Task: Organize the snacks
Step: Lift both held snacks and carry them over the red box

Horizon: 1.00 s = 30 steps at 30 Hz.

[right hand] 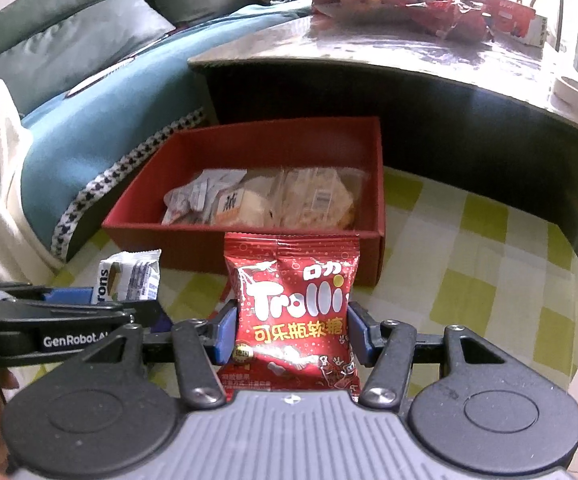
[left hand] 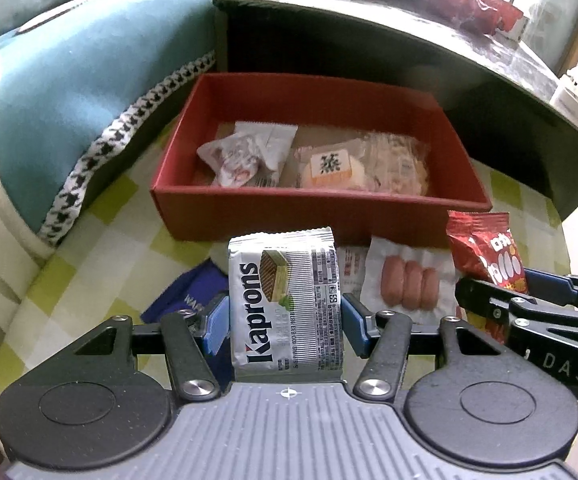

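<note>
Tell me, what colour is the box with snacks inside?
Red. The box shows best in the left wrist view.

An open red cardboard box (left hand: pixel 321 216) sits on a green-and-white checked cloth (right hand: pixel 485 280). Its top is uncovered, so entry from above is free. Inside, clear-wrapped pastries (left hand: pixel 369 164) and small white packets (left hand: pixel 245 152) crowd the floor toward the near wall; bare floor shows along the far wall. A dark low table (right hand: pixel 409 80) stands close behind the box, and a teal sofa cushion (left hand: pixel 89 80) closes off its left. The cloth to the right lies bare. A clear pack of sausages (left hand: pixel 407 282) lies before the near wall.
</note>
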Each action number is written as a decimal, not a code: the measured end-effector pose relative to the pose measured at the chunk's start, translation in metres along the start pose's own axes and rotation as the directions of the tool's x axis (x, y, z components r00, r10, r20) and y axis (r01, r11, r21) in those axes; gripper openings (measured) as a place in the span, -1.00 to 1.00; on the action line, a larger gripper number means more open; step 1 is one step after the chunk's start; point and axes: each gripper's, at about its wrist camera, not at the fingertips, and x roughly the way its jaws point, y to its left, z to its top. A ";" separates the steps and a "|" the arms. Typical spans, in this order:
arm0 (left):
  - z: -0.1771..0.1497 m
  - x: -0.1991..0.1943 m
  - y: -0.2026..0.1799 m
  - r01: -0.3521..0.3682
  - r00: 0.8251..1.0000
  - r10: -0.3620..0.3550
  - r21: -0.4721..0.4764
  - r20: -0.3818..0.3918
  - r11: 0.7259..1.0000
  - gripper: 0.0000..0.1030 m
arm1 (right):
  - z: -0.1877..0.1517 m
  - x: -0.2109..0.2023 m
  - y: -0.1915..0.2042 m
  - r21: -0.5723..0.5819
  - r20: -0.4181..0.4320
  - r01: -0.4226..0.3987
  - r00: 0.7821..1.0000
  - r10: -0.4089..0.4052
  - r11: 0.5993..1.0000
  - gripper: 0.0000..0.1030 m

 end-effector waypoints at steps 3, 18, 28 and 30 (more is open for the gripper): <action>0.005 0.001 -0.002 0.002 1.000 -0.002 0.001 0.005 1.000 0.27 | 0.005 0.001 -0.002 0.005 0.006 -0.004 1.000 0.004 1.000 0.11; 0.037 0.003 -0.002 -0.007 0.999 0.008 -0.023 0.050 1.000 0.27 | 0.024 0.007 -0.007 0.018 0.033 0.003 0.999 -0.003 1.000 0.11; 0.064 0.015 -0.006 -0.010 0.998 0.012 -0.032 0.066 0.999 0.27 | 0.053 0.020 -0.009 0.016 0.068 -0.003 0.998 0.002 1.000 0.11; 0.070 0.018 -0.008 -0.012 0.998 0.014 -0.033 0.069 0.999 0.27 | 0.058 0.023 -0.011 0.017 0.070 0.001 0.998 -0.002 1.000 0.11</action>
